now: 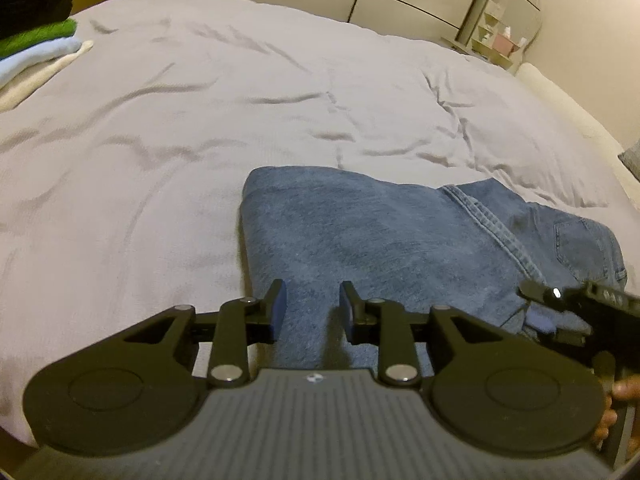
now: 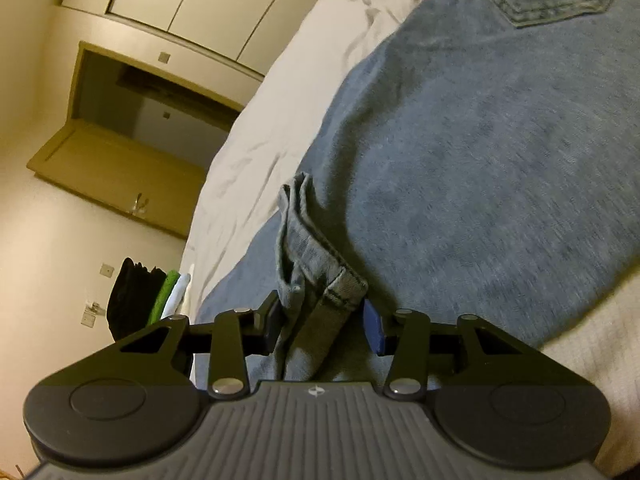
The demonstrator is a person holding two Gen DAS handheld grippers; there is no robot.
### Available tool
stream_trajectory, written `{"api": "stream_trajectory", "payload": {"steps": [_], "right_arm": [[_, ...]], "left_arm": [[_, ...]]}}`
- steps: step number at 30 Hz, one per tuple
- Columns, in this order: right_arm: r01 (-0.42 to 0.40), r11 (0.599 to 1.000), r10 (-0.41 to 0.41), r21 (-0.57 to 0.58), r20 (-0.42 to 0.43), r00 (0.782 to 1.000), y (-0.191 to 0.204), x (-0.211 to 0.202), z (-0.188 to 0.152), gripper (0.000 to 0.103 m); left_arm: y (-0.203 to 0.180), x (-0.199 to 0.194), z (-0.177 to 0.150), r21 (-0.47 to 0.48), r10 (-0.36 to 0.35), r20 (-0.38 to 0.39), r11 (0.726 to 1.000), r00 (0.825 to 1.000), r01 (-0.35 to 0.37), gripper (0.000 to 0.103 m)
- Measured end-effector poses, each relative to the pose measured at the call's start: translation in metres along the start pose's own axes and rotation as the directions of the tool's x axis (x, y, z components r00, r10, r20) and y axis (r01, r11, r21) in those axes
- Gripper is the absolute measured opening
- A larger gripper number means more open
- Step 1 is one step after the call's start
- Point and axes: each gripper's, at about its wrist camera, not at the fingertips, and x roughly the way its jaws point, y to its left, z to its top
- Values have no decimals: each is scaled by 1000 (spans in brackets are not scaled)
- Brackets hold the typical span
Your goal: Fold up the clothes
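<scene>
Blue jeans [image 1: 360, 240] lie folded on the bed, with the back pocket toward the right. My left gripper [image 1: 312, 292] hovers over the near left part of the denim. It is open and nothing sits between its blue pads. In the right wrist view the jeans [image 2: 480, 140] fill the right side, and their bunched leg hems [image 2: 316, 264] stand up between my right gripper's [image 2: 322, 304] pads. Both pads touch this bundle at the tips. The right gripper [image 1: 536, 306] also shows at the jeans' near right edge in the left wrist view.
The pale grey bed cover [image 1: 160, 140] is wrinkled and spreads widely left and beyond the jeans. A stack of folded clothes [image 1: 40, 48], black, green and white, sits at the far left corner. A pillow [image 1: 560, 96] lies at the right. A hand [image 1: 624, 392] holds the right gripper.
</scene>
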Motion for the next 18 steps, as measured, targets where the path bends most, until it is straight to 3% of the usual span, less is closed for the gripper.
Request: {"api": "stream_trajectory", "payload": {"steps": [8, 9, 11, 18], "right_arm": [[-74, 994, 74, 77, 2, 997, -20, 5, -9, 46], [-63, 996, 62, 59, 19, 998, -17, 8, -7, 44], [-45, 998, 43, 34, 59, 997, -12, 10, -5, 29], [10, 994, 3, -112, 115, 993, 0, 4, -10, 13]], "left_arm": [[-4, 3, -3, 0, 20, -3, 1000, 1000, -20, 25], [-5, 3, -4, 4, 21, -4, 1000, 1000, -21, 25], [-5, 3, -4, 8, 21, -8, 1000, 1000, -21, 25], [-6, 4, -4, 41, 63, -17, 997, 998, -62, 26]]}}
